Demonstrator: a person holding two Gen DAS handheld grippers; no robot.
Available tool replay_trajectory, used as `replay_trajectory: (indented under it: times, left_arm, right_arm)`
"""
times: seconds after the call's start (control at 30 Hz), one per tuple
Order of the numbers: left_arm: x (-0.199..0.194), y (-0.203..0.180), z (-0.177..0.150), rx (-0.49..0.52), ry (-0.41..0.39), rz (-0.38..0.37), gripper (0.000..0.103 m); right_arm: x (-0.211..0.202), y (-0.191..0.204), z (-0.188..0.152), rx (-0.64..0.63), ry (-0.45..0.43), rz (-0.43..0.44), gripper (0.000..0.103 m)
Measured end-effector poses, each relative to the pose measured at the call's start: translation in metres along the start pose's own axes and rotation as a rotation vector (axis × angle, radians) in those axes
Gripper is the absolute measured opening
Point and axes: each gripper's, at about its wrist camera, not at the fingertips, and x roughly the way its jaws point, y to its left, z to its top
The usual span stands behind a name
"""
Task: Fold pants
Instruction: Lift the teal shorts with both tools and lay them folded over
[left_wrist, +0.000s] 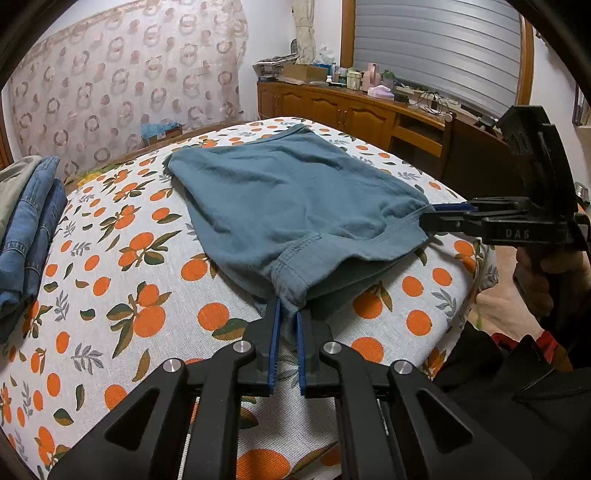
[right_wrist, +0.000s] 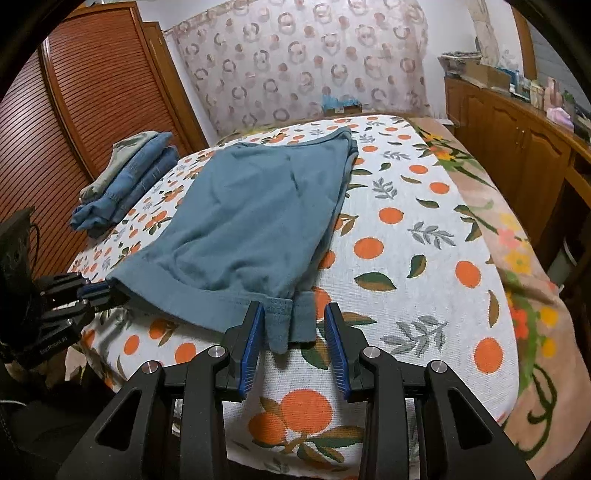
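Left tongs (left_wrist: 287, 314) pinched narrow on the near hem corner of the teal pants (left_wrist: 291, 192). Right tongs (right_wrist: 293, 325) stand part open, hem corner loose between the pads, not gripped. Pants lie folded flat mid-bed (right_wrist: 424, 229), hem at the near edge. Best next: let the left corner go too, smooth the hem flat. Both tongs tilt down toward the bed from the near edge. Folded jeans (left_wrist: 33, 229) stacked at the left edge.
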Motion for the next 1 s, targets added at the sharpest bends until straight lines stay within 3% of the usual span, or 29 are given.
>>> replay_trajectory:
  times: [0.23,0.4,0.6,0.83,1.0]
  left_arm:
    - [-0.001,0.003,0.001,-0.02,-0.014,0.005,0.008]
    - [-0.013,0.007,0.015,-0.036,-0.06,0.007,0.006]
    - [-0.056,0.008,0.056,-0.01,-0.177,0.027,0.006]
    - [-0.138,0.014,0.121,0.026,-0.34,0.068,0.005]
    - [-0.17,0.022,0.144,0.025,-0.394,0.101,0.005]
  right_arm:
    - [0.003,0.002,0.0,-0.027,0.001,0.01,0.034]
    - [0.003,0.001,0.005,-0.027,0.009,0.071,0.012]
    - [-0.039,0.017,0.038,-0.087,-0.12,0.094,0.011]
    - [-0.126,0.031,0.099,-0.154,-0.309,0.135,0.011]
    - [-0.17,0.048,0.125,-0.216,-0.397,0.149,0.011]
